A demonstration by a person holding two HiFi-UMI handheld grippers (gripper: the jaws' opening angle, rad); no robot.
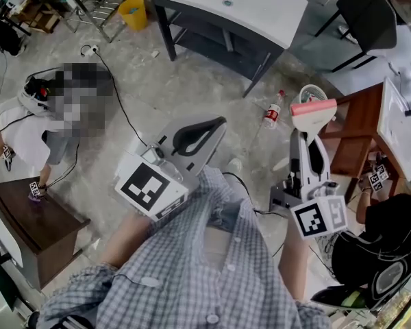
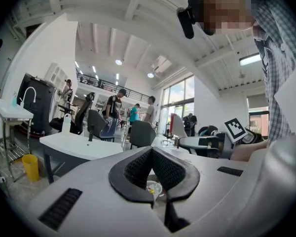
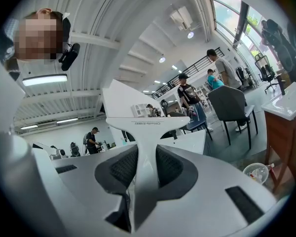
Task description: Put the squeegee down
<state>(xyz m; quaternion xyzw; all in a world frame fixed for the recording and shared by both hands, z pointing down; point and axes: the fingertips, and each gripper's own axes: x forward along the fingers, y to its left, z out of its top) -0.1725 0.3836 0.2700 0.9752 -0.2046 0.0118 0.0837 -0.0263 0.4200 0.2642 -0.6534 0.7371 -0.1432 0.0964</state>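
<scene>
The squeegee [image 1: 314,112] is off every surface. It is carried over the floor [image 1: 192,81] at the right of the scene, just left of the brown tabletop [image 1: 359,125]. The right gripper [image 1: 308,157] has its jaws closed part-way on the white handle. In the right gripper view the handle's neck [image 3: 147,142] runs straight up between the two black pads to a wide T-shaped head.

It looks like light, stiff moulded plastic with a smooth skin, so I judge it could slip or swivel in a loose hold. The pink strip along the head looks like the softer wiping edge and is best kept from being pressed. The narrow neck below the head, where it is held now, seems the sound place to grip.

The left gripper [image 1: 216,125] has its jaws together at the tips with nothing between them [image 2: 152,154].

A short line of grey print crosses the head, too small to read. The cubes bear only black-and-white square markers.
</scene>
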